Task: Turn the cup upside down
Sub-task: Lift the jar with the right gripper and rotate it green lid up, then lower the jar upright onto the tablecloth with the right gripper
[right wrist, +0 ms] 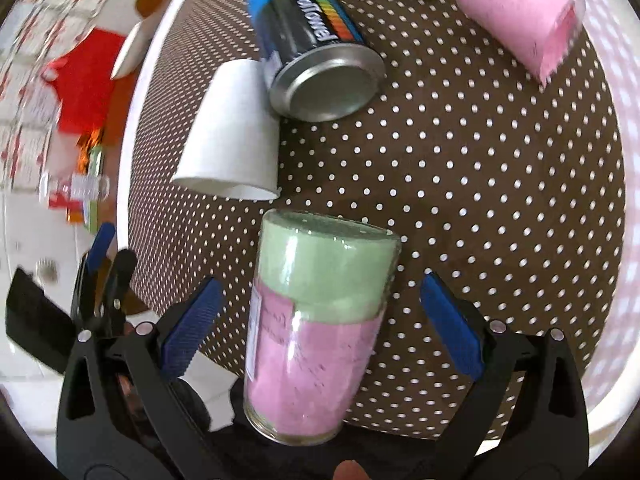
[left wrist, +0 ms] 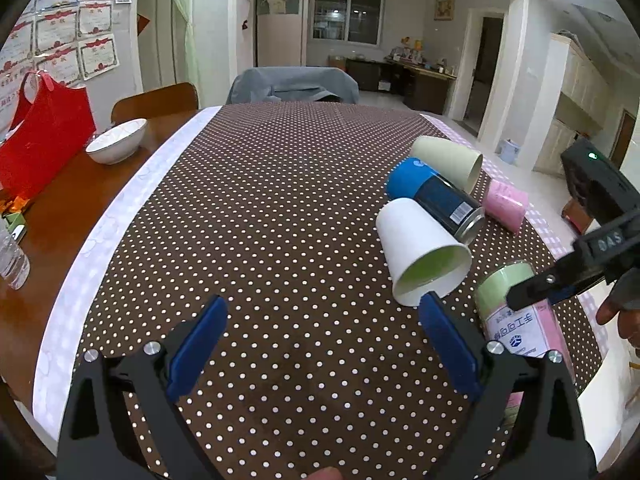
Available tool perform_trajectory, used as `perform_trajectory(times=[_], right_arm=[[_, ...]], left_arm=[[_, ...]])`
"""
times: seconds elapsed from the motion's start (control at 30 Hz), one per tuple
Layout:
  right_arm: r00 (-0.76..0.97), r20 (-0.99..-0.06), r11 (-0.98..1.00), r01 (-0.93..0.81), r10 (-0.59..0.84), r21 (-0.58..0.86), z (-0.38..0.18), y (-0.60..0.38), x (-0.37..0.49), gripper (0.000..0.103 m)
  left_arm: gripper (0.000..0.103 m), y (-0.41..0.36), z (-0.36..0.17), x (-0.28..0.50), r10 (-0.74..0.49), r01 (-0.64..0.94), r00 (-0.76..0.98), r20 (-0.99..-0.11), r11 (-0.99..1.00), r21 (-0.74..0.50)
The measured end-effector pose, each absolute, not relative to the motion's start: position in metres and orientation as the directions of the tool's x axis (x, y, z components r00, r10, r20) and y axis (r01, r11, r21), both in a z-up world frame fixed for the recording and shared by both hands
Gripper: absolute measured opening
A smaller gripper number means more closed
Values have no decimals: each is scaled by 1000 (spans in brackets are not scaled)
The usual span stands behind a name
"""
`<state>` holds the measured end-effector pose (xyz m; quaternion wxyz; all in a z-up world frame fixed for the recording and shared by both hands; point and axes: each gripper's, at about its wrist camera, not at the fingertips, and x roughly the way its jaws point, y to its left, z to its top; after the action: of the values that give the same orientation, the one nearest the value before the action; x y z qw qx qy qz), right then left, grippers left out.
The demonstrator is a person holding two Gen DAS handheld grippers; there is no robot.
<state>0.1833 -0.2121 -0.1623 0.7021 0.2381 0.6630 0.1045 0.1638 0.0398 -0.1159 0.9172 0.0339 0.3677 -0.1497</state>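
A clear cup (right wrist: 312,328) packed with green and pink filling lies on its side on the dotted cloth, between the open jaws of my right gripper (right wrist: 320,312); the pads stand apart from it. It also shows in the left wrist view (left wrist: 516,312), with the right gripper (left wrist: 536,292) above it. A white paper cup (left wrist: 420,248) with a green inside lies on its side just beyond my open, empty left gripper (left wrist: 324,328); its right fingertip is close to the rim. The white cup (right wrist: 232,136) also shows in the right wrist view.
A blue-capped spray can (left wrist: 436,200), a cream cup (left wrist: 448,160) and a pink cup (left wrist: 506,204) lie on their sides behind the white cup. A white bowl (left wrist: 118,140), a red bag (left wrist: 44,140) and a water bottle (left wrist: 12,260) stand on the wooden table at the left.
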Motion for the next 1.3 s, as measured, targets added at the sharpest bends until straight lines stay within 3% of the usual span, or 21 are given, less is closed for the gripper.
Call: perform_trajectory(times=[0.27,0.47,0.5,0.63,1.1,1.3], right_arm=[[76,-908,878,232,413,419,-173,-191,200,95],[39,-938,918,196,344,345,-177,-170,210,82],[47,-937,919,182,346,349,-175,-168,212,72],[78,-933,923,141,351,359,-170,-163,211,71],[339,-776,815,42,532,578,-149,-196,179,70],[512,-682,822,-91,523,562,-127,-206,150,70]], left_arm=[[95,39,-123,170,-281,314,666,-691,946,-82],[95,38,-128,172,-279,308,655,-703,947,-90],[95,38,-129,172,-275,304,655,-704,949,-88],[95,37,-126,168,-259,291,661,-704,954,-77],[95,25,-104,127,-164,225,727,-667,974,6],[95,26,-95,108,-116,176,764,-635,984,32]])
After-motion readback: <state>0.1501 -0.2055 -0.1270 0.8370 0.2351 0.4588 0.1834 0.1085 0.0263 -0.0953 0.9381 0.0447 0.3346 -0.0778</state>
